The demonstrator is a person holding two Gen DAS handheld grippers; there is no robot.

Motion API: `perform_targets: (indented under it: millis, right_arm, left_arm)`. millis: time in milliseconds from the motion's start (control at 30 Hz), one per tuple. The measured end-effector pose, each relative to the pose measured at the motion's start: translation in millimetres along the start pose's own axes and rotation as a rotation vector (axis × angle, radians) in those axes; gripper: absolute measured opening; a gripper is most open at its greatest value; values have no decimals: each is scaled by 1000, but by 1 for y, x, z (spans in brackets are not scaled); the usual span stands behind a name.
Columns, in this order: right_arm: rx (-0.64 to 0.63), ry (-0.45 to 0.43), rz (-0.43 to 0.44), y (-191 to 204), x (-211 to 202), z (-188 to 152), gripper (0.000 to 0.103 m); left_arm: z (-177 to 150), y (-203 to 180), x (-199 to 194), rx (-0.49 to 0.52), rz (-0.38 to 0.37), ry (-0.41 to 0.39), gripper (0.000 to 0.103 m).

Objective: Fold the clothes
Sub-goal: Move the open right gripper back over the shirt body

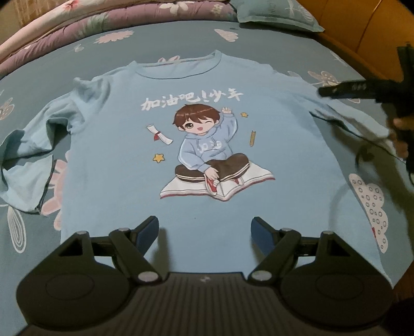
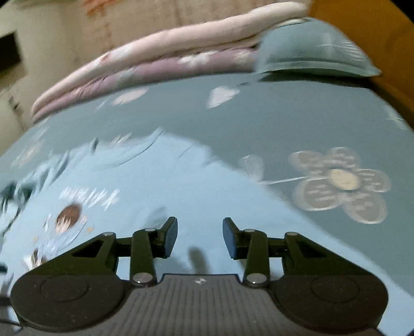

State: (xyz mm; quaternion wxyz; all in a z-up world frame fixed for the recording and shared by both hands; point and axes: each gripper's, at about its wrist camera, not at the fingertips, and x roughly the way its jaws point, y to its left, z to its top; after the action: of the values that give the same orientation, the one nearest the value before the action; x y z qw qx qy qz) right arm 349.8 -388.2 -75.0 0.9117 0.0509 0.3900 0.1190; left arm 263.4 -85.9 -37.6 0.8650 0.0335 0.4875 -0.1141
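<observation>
A light blue long-sleeved shirt (image 1: 124, 165) with a cartoon boy print lies face up on the bed, collar at the far end. Its left sleeve (image 1: 28, 155) is crumpled and bent back on itself. My left gripper (image 1: 205, 230) hangs open above the shirt's lower hem with nothing between its fingers. In the left wrist view the right gripper (image 1: 320, 91) is a blurred black shape over the shirt's right shoulder, held by a hand (image 1: 401, 139). In the right wrist view the right gripper (image 2: 200, 237) is open just above the blue shirt (image 2: 181, 186), the picture smeared by motion.
The bed sheet (image 1: 297, 46) is teal with white flower and cloud prints. A folded pink and purple quilt (image 1: 90, 20) and a teal pillow (image 1: 279, 13) lie at the head. An orange wooden bed frame (image 1: 362, 28) runs along the right side.
</observation>
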Motion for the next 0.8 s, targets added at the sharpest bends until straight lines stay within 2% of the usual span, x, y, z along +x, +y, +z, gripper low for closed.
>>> perform_targets:
  millis: [100,233,433,567,700,800]
  right_arm:
    - [7,47,-6,4,13,-13,45]
    - [36,68,3,4,-11,-8,48]
    - [19,21,141,37,-8,7,51]
    - [7,13,221,59,1,9,58]
    - [23,82,173,62,10,-12,58]
    - [72,79,179,52,-5,-27,61]
  left_arm:
    - [0,-3,-2,8,1,-5,79]
    - [-6,0,-6,-1,-4,-5,82]
    - [-1,6,-5,-11,11,-19,82]
    - [-1,11,-1,6,-3,-29,85]
    - [-10,21,10,-18,-16,19,85]
    - [-22,31,12,-44,-44,34,89]
